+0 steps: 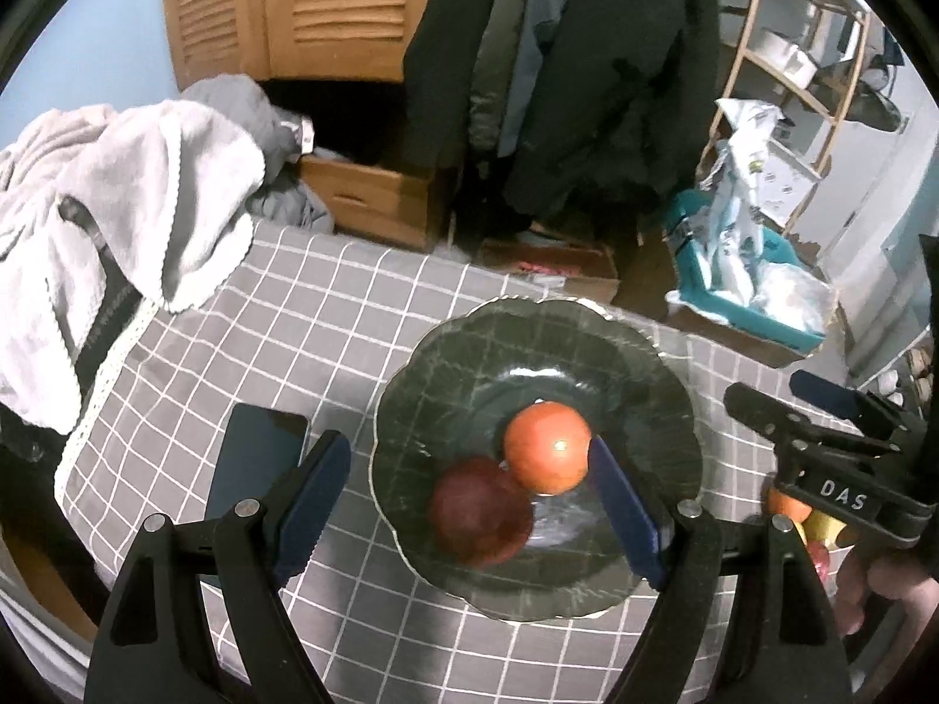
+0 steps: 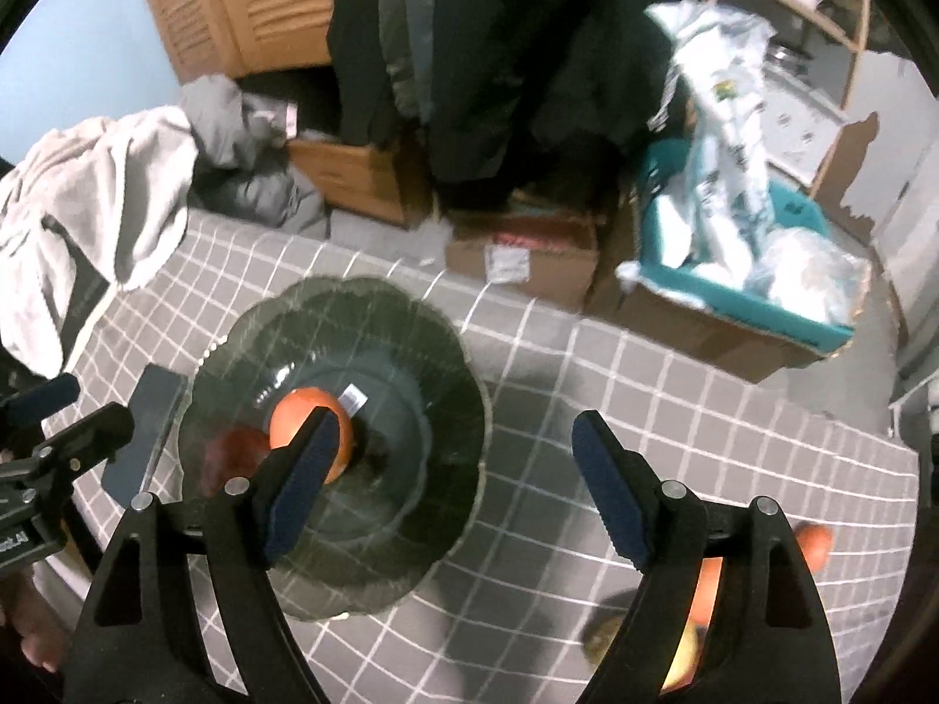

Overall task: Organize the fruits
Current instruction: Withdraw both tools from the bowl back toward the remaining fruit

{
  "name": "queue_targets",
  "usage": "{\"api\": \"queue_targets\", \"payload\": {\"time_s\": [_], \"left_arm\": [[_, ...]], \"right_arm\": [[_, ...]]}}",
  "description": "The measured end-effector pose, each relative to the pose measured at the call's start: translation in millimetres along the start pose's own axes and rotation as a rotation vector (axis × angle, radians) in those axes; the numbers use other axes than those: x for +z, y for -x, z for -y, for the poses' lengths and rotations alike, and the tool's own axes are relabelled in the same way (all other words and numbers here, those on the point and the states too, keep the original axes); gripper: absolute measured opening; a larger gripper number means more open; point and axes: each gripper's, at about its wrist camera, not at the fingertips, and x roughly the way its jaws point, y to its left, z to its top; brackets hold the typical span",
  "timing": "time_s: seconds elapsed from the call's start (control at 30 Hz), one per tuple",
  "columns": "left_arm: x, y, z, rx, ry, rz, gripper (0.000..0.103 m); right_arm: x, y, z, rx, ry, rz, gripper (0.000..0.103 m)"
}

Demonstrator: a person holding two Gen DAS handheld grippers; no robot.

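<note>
A dark scalloped glass plate (image 1: 528, 340) (image 2: 381, 340) sits on the grey checked tablecloth. An orange fruit (image 1: 546, 449) (image 2: 299, 416) and a dark red apple (image 1: 481, 510) (image 2: 235, 452) lie in it, touching. My left gripper (image 1: 468, 444) hovers open above the plate, holding nothing, and also shows at the left edge of the right wrist view (image 2: 56, 408). My right gripper (image 2: 458, 419) (image 1: 783, 396) is open and empty, above the cloth just right of the plate. Loose fruits lie right of the plate: orange ones (image 2: 816, 545) (image 1: 789, 504), a yellow one (image 2: 681, 663) and a brownish one (image 2: 604, 639).
A dark phone (image 1: 258, 457) (image 2: 147, 428) lies left of the plate. Pale towels and clothes (image 1: 117, 205) are heaped at the table's far left. Beyond the far edge stand cardboard boxes (image 2: 522, 258) and a teal bin (image 2: 763, 299) of bags. A person's hand (image 1: 892, 586) holds the right gripper.
</note>
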Motion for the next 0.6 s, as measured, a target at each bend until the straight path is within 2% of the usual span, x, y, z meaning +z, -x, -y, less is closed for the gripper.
{"api": "queue_targets", "payload": {"time_s": [0.6], "left_arm": [[8,71,40,-0.062,-0.076,0.156,0.084]], "right_arm": [[-7,125,24,-0.081,-0.028,0.246,0.082]]}}
